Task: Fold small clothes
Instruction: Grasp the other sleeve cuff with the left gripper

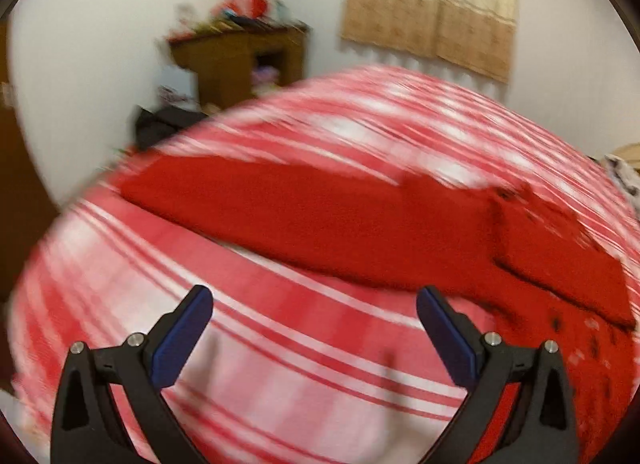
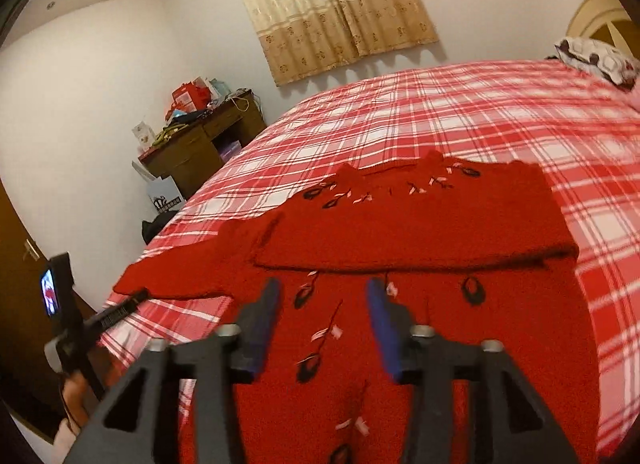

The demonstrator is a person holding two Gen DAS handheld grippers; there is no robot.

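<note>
A small red knitted sweater [image 2: 420, 224] with black and pink embroidery lies flat on the red and white checked bed [image 2: 460, 116]. One sleeve is folded across its chest; the other sleeve [image 1: 300, 216] stretches out to the left. My left gripper [image 1: 314, 304] is open and empty, just short of that outstretched sleeve, above the bedspread [image 1: 280, 364]. The left wrist view is motion-blurred. My right gripper [image 2: 320, 296] is open and empty, hovering over the sweater's lower body. The left gripper's tool [image 2: 68, 304] shows at the bed's left edge in the right wrist view.
A brown desk [image 2: 200, 144] piled with bags and clutter stands against the white wall beyond the bed's left side. A beige curtain [image 2: 332, 12] hangs behind the bed. A patterned pillow [image 2: 596, 58] lies at the far right corner. A dark bag [image 2: 158, 226] sits on the floor.
</note>
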